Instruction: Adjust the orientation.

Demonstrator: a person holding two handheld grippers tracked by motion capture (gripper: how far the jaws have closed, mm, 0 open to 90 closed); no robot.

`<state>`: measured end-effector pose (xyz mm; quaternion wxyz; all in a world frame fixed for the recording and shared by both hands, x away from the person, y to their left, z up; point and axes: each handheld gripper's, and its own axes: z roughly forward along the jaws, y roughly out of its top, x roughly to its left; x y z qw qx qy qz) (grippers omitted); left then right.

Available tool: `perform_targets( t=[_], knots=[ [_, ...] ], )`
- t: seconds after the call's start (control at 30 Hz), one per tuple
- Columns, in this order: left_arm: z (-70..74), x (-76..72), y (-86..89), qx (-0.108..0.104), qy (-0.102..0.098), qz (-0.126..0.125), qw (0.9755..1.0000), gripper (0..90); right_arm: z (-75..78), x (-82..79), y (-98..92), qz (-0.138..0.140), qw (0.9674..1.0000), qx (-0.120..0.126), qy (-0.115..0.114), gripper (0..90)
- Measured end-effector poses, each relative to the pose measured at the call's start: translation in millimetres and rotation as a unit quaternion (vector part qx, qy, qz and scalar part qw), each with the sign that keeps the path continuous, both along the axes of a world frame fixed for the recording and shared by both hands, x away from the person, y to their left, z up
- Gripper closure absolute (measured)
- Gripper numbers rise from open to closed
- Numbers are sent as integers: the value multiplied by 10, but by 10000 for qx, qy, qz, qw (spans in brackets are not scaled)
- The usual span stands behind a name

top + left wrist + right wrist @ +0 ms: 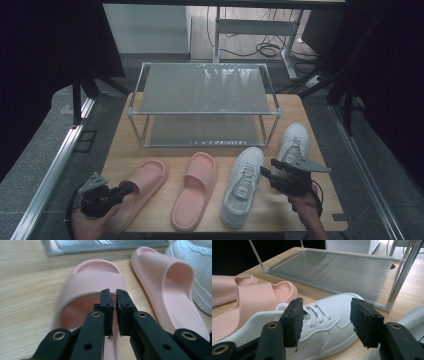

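Observation:
Two pink slippers and two white sneakers lie in a row on the wooden table [125,145]. My left gripper [130,187] hovers at the heel end of the left slipper [150,175]. In the left gripper view its jaws [115,296] stand almost together, a thin slit between them and nothing in it, pointing at that slipper's strap [97,277]. The second slipper [170,290] lies to its right. My right gripper [268,166] is open beside the left sneaker [242,185]. In the right gripper view its wide jaws [327,307] frame that sneaker's laces and toe [324,332] without touching.
A two-tier metal shoe rack [205,90] with mesh shelves stands at the back of the table; its lower shelf [337,270] lies just past the shoes. The other sneaker [295,140] lies right of my right gripper. Dark floor surrounds the table.

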<state>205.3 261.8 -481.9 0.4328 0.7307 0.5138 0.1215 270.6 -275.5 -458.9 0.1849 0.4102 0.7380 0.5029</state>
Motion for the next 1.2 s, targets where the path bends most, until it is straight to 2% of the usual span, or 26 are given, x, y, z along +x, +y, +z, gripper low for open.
perform_targets(
  t=[0.13, 0.43, 0.73, 0.97, 1.1, 1.2],
  knots=[
    [-27, 18, -34, -97, 33, -58, 9999, 843, 2, -7, -3, 7, 10000, -9, -8, 447],
    [-114, -76, -88, -36, 159, -126, 9998, 805, -1, -3, -6, 0, 10000, -6, -4, 447],
    [-171, -10, -176, -8, 234, -176, 9996, 701, -3, -2, -11, -5, 10000, -7, -8, 447],
    [-205, 96, -269, 73, 280, -215, 9993, 636, 4, -8, -2, 12, 10000, -15, -21, 447],
    [-214, 132, -309, 170, 261, -194, 9993, 654, 11, -13, -10, -3, 10000, 6, -27, 447],
    [-224, 150, -335, 253, 229, -162, 9993, 728, 16, -18, -2, 17, 10000, -1, -41, 447]
  ],
)
